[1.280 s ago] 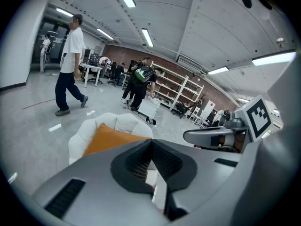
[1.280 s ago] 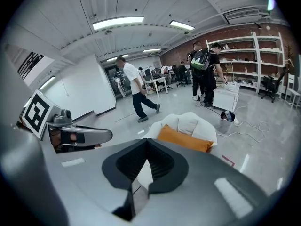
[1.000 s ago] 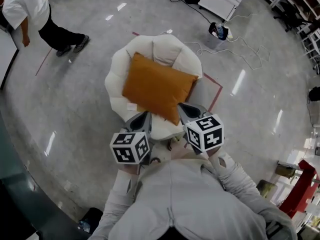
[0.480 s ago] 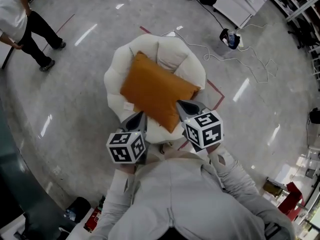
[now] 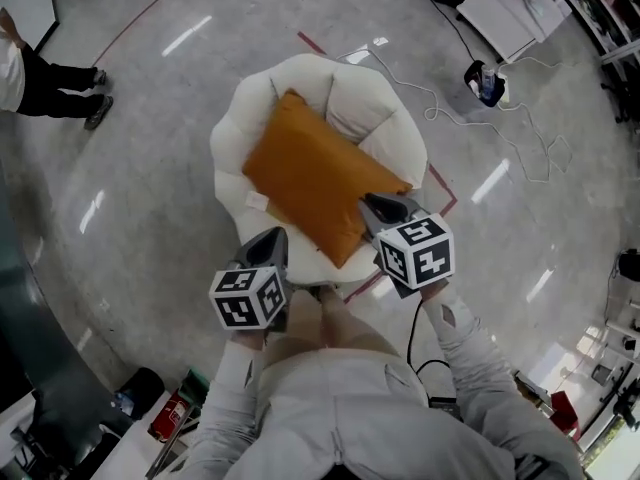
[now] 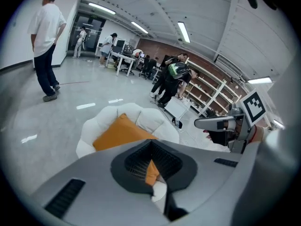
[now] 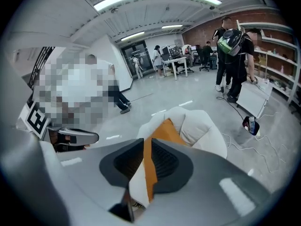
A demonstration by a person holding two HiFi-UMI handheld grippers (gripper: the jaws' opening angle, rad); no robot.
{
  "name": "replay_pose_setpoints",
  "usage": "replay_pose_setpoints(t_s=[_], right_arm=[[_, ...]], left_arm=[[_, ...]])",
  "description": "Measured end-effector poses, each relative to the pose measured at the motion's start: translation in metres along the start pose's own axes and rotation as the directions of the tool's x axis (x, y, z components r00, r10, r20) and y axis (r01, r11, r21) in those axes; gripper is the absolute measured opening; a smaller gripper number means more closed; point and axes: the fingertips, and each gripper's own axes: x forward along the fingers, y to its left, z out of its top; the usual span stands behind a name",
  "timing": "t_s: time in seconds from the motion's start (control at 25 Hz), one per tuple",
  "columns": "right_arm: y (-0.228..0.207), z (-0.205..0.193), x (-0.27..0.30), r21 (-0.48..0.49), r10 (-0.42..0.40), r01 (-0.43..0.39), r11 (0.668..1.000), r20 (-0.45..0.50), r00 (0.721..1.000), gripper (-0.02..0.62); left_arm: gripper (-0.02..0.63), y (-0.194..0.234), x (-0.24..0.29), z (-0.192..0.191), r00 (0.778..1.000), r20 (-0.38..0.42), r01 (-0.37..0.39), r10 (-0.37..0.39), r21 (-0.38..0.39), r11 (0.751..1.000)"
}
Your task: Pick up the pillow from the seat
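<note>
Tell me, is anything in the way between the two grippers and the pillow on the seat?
Nothing visible does. The orange pillow lies uncovered on the white seat, and the left gripper and the right gripper both point at its near edge. The right gripper's jaws are opening, with nothing between them.

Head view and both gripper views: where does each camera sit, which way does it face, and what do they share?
Head view: on the person's head, looking steeply down at the pillow on the chair; shows both sleeves, left gripper, right gripper.
Left gripper view: on that gripper, along its shut jaws toward the chair; right gripper at its right.
Right gripper view: along its opening jaws, nothing pinched, pillow seen through the gap; left gripper at its left.
Shared: all three show pillow and chair.
</note>
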Motion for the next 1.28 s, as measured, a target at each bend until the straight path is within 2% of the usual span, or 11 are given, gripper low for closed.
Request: replay_pose_setpoints(t_s=[0.2, 0.4, 0.6, 0.68, 0.88, 1.0, 1.28], right_arm=[[-0.016, -0.012, 0.041, -0.026, 0.034, -0.037, 0.999, -0.087, 0.996, 0.135], [-0.044, -0.018, 0.089, -0.081, 0.008, -0.020, 0.997, -0.151, 0.988, 0.180], [-0.071, -0.042, 0.143, -0.115, 0.015, -0.047, 0.992, -0.262, 0.965, 0.243], [-0.082, -0.051, 0.167, -0.119, 0.020, -0.058, 0.991, -0.303, 0.953, 0.276], [-0.111, -0.075, 0.218, -0.136, -0.005, -0.054, 0.989, -0.401, 0.916, 0.344], [-0.125, -0.090, 0.243, -0.139, -0.001, -0.070, 0.988, -0.458, 0.889, 0.410], [-0.149, -0.093, 0.293, -0.127, 0.010, -0.086, 0.988, -0.505, 0.863, 0.479]], left_arm=[[0.006, 0.043, 0.031, -0.038, 0.996, -0.077, -0.043, 0.036, -0.086, 0.995], [0.006, 0.088, 0.082, -0.080, 0.987, -0.149, -0.083, 0.059, -0.159, 0.984], [0.016, 0.114, 0.130, -0.123, 0.983, -0.182, -0.034, -0.007, -0.226, 0.974], [0.120, 0.122, 0.151, -0.139, 0.978, -0.201, 0.001, -0.054, -0.256, 0.967], [0.244, 0.143, 0.193, -0.177, 0.966, -0.223, 0.048, -0.126, -0.325, 0.945], [0.339, 0.153, 0.216, -0.199, 0.959, -0.237, 0.061, -0.158, -0.369, 0.927], [0.503, 0.168, 0.267, -0.238, 0.940, -0.251, 0.096, -0.230, -0.452, 0.887]])
